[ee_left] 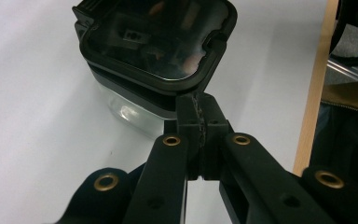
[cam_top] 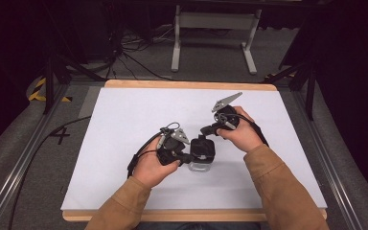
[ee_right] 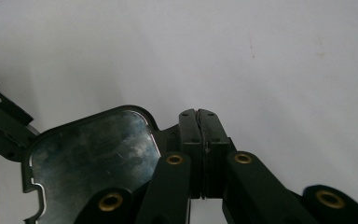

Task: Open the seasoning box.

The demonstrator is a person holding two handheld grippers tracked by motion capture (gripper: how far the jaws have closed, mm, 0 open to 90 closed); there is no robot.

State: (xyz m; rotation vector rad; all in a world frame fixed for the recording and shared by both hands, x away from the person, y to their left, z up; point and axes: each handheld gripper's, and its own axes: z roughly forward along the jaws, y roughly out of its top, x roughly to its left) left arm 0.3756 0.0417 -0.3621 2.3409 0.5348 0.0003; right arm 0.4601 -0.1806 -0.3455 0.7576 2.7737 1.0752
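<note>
I am holding my left gripper [ee_left: 200, 122] pressed shut against the near-left edge of the box [cam_top: 201, 160] near the white mat's [cam_top: 124, 120] middle, while my right gripper [ee_right: 200, 127] is sitting closed beside its dark lid [ee_right: 91, 161]

White sheet [cam_top: 124, 143] is covering the wooden desk [cam_top: 187, 85], a grey metal stand [cam_top: 214, 21] is sitting on the carpet behind, black cables [cam_top: 134, 50] are trailing around beside it.
</note>
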